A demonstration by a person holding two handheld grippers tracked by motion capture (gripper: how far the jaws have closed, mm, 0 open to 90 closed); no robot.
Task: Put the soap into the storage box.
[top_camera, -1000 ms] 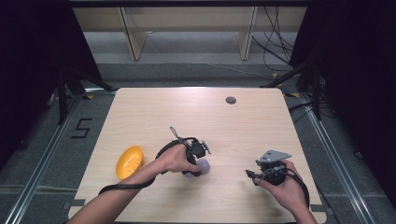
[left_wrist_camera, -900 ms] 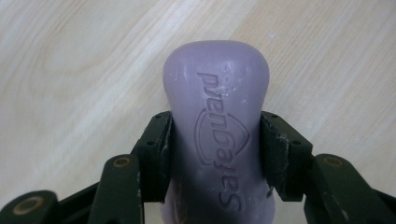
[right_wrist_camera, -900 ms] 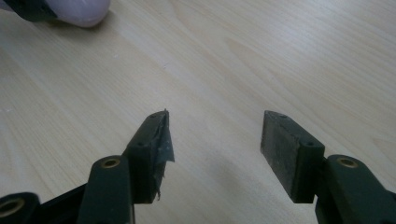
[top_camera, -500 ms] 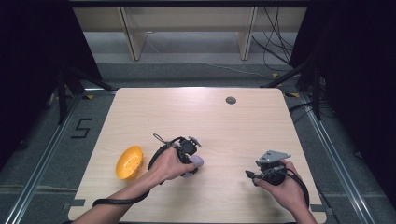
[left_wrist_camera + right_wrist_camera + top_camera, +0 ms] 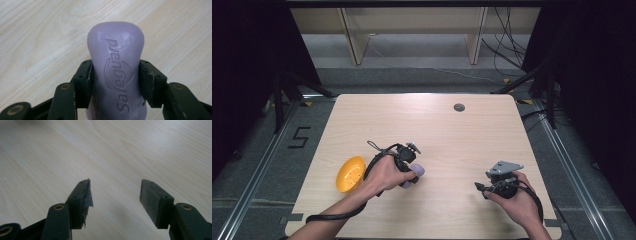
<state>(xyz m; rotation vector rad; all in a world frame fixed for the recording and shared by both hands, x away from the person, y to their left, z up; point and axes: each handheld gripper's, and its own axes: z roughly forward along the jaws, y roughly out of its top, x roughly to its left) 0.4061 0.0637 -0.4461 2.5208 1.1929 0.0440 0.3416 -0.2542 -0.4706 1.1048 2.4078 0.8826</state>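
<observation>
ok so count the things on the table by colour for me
purple: 1, the soap bar held in the left gripper
orange: 1, the bowl
dark grey: 1, the round insert set in the table
total: 3

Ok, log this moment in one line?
left tongs: shut on soap bar | right tongs: open, empty | orange bowl: left of soap

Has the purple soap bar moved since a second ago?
Yes. The purple soap bar, clamped in the left gripper, has shifted left across the table, closer to the orange bowl, which stayed put. The right gripper kept still.
</observation>
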